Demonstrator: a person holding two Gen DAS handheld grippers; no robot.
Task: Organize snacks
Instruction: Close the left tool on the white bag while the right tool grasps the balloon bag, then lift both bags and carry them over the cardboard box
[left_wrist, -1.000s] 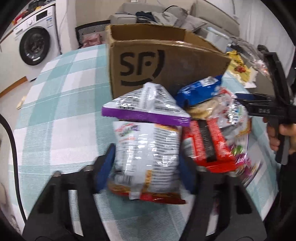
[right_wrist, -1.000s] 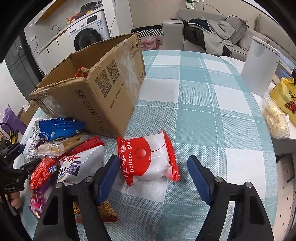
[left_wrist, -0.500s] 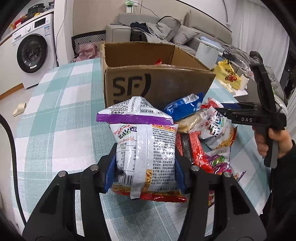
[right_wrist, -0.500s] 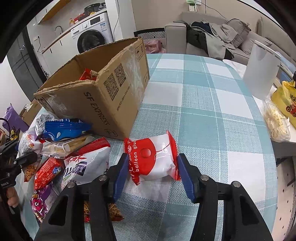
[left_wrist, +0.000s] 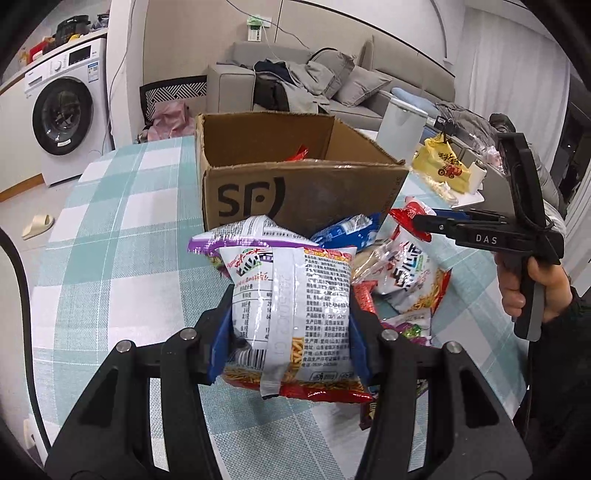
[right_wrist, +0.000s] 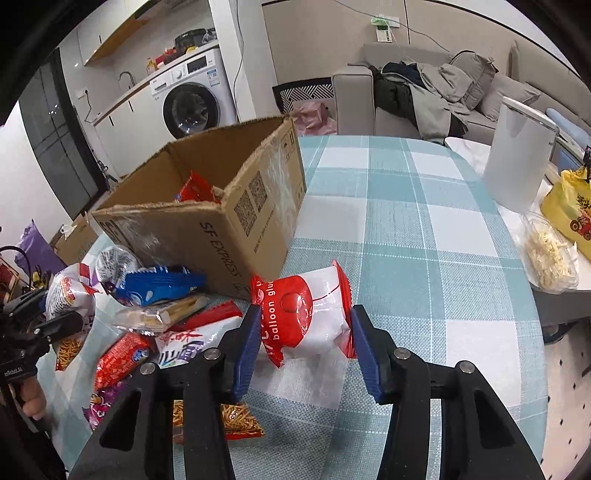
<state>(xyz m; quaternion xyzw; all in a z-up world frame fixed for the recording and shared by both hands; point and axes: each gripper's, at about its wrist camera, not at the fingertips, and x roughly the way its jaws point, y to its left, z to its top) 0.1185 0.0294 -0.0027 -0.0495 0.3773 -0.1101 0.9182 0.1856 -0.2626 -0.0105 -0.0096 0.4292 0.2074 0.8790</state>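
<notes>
A living room with a grey sofa (left_wrist: 332, 81) and a washing machine (left_wrist: 62, 118) behind a table under a teal-and-white checked cloth (right_wrist: 406, 229). An open cardboard box (left_wrist: 295, 192) stands on the cloth, one red packet visible inside; a pile of loose snacks (right_wrist: 155, 317) lies at its near wall.

Change over the last second: the right gripper (right_wrist: 303, 332), a second ago standing wide around the red-and-white packet (right_wrist: 306, 314) flat on the cloth, has closed onto it, both blue pads pressing the packet's sides. The packet now appears raised just clear of the cloth. The left gripper (left_wrist: 291, 332), already clamped on the white noodle-snack bag (left_wrist: 291, 306), has lifted it; the box mouth now shows over the bag's top edge.

Reading for the task: both pickups appear complete, and carrying to the box is the likely next step.

Position: each packet sits squarely between its gripper's pads, projecting forward beyond the fingertips. The box lies ahead of the left gripper, and ahead and left of the right.
</notes>
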